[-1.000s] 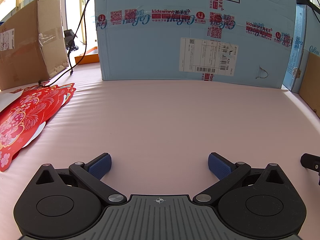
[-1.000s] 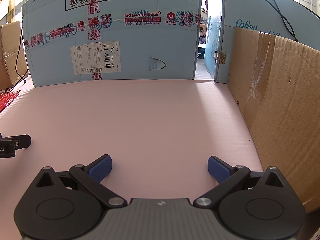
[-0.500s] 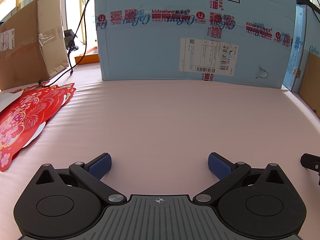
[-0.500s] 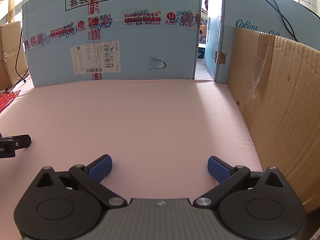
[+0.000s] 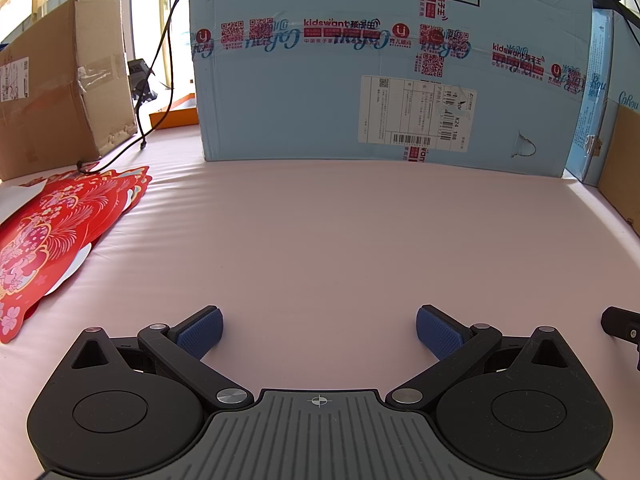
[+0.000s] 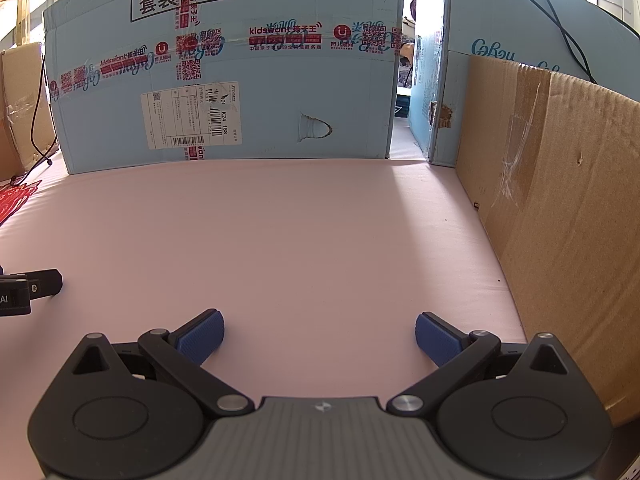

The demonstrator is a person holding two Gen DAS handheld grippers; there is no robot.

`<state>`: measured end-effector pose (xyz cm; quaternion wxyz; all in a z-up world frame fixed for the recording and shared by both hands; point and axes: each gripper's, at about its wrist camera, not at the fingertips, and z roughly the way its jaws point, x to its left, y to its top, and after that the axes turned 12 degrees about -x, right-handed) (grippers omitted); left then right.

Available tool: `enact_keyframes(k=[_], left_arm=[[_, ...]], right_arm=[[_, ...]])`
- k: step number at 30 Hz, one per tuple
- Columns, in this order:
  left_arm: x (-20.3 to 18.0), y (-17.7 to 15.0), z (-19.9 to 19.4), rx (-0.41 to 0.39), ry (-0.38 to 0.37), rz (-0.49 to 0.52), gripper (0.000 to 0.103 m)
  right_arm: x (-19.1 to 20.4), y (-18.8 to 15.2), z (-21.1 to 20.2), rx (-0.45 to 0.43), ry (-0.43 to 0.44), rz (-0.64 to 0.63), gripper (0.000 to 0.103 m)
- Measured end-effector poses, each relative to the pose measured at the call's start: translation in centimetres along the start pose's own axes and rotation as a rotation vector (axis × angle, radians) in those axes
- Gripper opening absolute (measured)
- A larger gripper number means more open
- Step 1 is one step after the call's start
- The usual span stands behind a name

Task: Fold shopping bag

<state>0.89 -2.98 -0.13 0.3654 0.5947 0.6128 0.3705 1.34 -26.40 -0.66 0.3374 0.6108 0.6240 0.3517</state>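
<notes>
Left gripper point(image 5: 319, 330) and right gripper point(image 6: 319, 334) both rest low over the pink table point(image 5: 340, 240), jaws spread wide, holding nothing. The red shopping bag point(image 5: 52, 232) lies flat at the table's left edge, untouched. Folding appears not yet begun; every step remains.

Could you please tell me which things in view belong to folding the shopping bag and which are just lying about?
For the job:
red shopping bags, stacked flat at the left
left gripper, open, empty
right gripper, open, empty
pink mat, the work surface

Just lying about:
blue carton
taped brown box
cardboard panel
black cable
</notes>
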Motion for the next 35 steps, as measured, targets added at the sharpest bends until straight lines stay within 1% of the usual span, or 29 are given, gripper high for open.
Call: enact_keyframes(k=[18,35], left_arm=[[-0.01,0.02,-0.01,0.0,-0.001,-0.001,0.103],[0.4,-0.08,0.01,-0.005,-0.011,-0.025,0.103]], right_arm=[[0.02,0.01,0.01,0.0,0.0,0.0,0.103],[-0.01,0.01,-0.04,0.0,0.0,0.0,0.103]])
